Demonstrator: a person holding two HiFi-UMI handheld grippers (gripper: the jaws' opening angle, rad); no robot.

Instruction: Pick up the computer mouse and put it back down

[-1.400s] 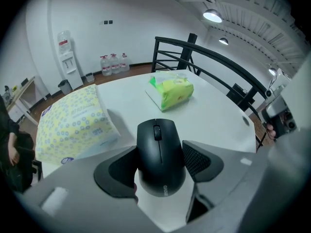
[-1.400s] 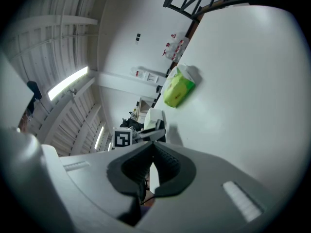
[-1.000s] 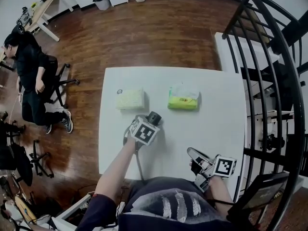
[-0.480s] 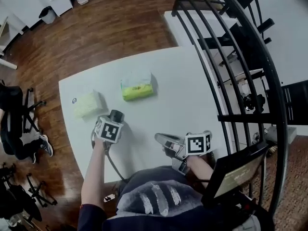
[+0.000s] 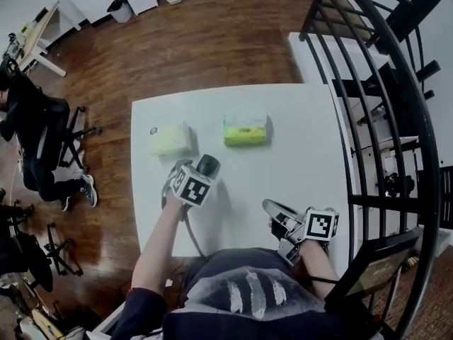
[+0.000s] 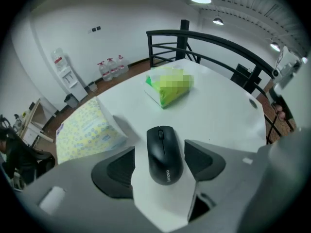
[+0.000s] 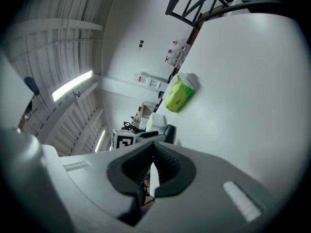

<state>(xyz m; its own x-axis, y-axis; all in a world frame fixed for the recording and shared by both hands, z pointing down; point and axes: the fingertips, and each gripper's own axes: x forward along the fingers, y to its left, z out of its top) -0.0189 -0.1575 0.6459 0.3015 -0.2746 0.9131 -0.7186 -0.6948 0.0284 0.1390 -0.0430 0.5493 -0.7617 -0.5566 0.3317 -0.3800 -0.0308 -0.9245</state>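
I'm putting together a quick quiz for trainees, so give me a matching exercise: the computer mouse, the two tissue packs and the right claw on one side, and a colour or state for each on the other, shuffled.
Things
1. computer mouse
2. left-hand tissue pack, as the head view shows it
3. right-hand tissue pack, same view
4. right claw

Colour or state
A. bright green
B. jaws together, nothing between them
C. black
D. pale yellow with a pattern

Pairs: 1-C, 2-D, 3-A, 4-B
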